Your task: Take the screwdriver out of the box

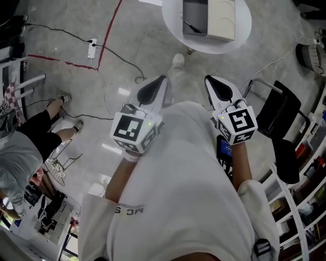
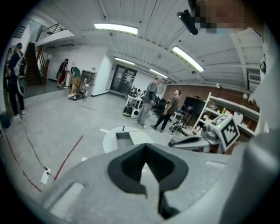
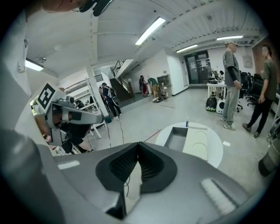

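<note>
**Desk:** What does the head view give you?

**Me:** I have both tools drawn in against the wearer's white shirt (image 1: 178, 173), noses toward 12 o'clock; the left gripper (image 1: 162, 79) sits at 11, the right gripper (image 1: 209, 79) at 1; each pair of jaws is closed tip to tip with nothing between. The round white table (image 1: 239, 35) lies at 12, well apart from both; the box (image 1: 195, 12) stands open on it, its cream lid (image 1: 222, 19) on the 3 o'clock side; a thin dark sliver in the grey tray is, I think, the screwdriver (image 1: 191, 26), though it is too small for me to be sure. A red tape line (image 1: 109, 33) crosses the floor at 10.

**Desk:** And the left gripper view?

**Me:** The black pads (image 2: 129, 168) meet at the tip; I see nothing held; the table and open box lie beyond them at 12; the right gripper shows at 3, beside its marker cube (image 2: 227, 131).

**Desk:** The right gripper view?

**Me:** The jaws are together here too, and empty; the table sits at 2 with the box open; a small blue-topped item (image 3: 187, 124) stands at the box's far edge; the left gripper shows at 9; two people (image 3: 231, 83) stand at 2.
</note>
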Demonstrator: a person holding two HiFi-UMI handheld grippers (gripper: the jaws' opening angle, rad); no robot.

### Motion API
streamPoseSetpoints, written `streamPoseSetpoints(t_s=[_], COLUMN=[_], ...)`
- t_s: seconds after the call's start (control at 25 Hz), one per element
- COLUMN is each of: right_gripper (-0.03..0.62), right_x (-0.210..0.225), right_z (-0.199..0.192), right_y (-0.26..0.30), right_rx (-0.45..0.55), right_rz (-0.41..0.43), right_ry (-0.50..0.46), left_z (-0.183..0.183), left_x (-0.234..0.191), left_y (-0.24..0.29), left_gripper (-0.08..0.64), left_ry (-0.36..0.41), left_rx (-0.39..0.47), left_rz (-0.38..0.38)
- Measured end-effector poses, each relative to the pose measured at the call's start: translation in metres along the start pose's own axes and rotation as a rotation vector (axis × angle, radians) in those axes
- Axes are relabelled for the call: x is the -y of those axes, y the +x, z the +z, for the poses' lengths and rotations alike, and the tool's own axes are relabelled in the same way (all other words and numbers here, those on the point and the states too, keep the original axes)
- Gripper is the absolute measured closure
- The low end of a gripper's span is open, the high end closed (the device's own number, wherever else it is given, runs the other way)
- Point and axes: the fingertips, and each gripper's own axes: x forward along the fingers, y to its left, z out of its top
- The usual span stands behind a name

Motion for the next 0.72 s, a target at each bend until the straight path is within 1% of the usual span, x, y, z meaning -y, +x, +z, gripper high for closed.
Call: streamPoseSetpoints(t_s=[0.16, 0.32, 0.52, 0.64, 0.72], right_gripper=[0.591, 0.591, 0.591, 0.591, 0.591], right_x=[0.056, 0.092, 0.113, 0.133, 0.145], right_z=[0.039, 0.062, 0.072, 0.069, 0.063], right_y=[0.049, 0.091, 0.135, 0.17, 0.19], right_rx=[-0.034, -0.071, -0.144, -0.186, -0.214], right_rz=[-0.024, -0.022, -0.011, -0.047, -0.06], right_ry=[-0.015, -0.018, -0.087, -0.137, -0.147], left_z=[0.047, 0.075, 0.091, 0.096, 0.096], left_x=[-0.04, -0.07, -0.096, -0.122, -0.135], left_y=[0.057, 0.096, 0.129, 0.152, 0.167], left_gripper=[0.558, 0.558, 0.558, 0.558, 0.558], left_ry=[0.029, 0.024, 0.009, -0.004, -0.007], left_rx=[-0.029, -0.052, -0.082, -0.096, -0.103], left_rz=[-0.016, -0.01, -0.018, -0.011, -0.007])
